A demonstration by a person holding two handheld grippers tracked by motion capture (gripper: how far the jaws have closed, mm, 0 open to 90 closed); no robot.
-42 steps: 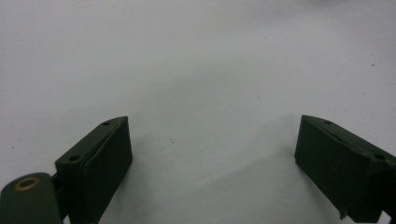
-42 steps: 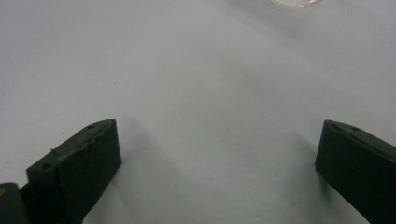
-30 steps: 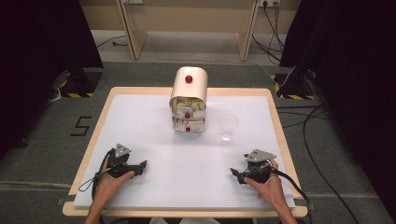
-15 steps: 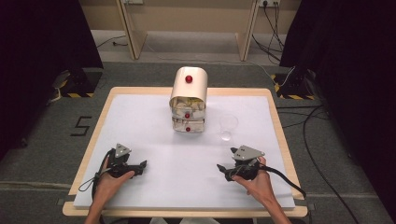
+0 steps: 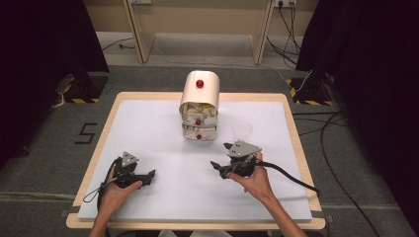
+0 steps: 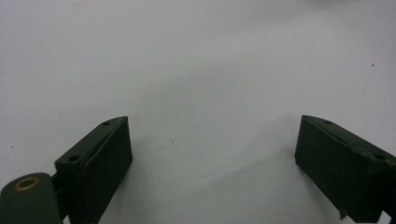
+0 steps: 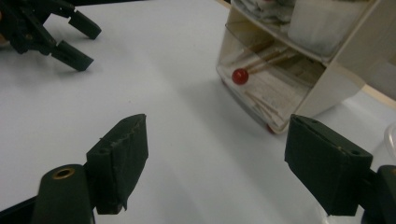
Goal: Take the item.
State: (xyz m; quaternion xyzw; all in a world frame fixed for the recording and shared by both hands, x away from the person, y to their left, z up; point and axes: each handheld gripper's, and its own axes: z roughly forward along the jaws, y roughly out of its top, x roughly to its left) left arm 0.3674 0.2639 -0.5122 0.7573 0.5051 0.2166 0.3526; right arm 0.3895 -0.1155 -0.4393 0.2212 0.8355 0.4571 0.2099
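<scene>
Both claws gape wide over bare white worktop (image 5: 163, 128): left claw (image 5: 148, 175) near the front edge, right claw (image 5: 221, 163) just before the drawer box (image 5: 199, 106).

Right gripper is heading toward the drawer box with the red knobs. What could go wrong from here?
The clear plastic cup stands just beyond the right gripper, beside the cream drawer box with red knobs; a reach could tip it. It is hard to see on the white table. The knobs are small against the open jaws, so a pull may slip or drag the box.
</scene>
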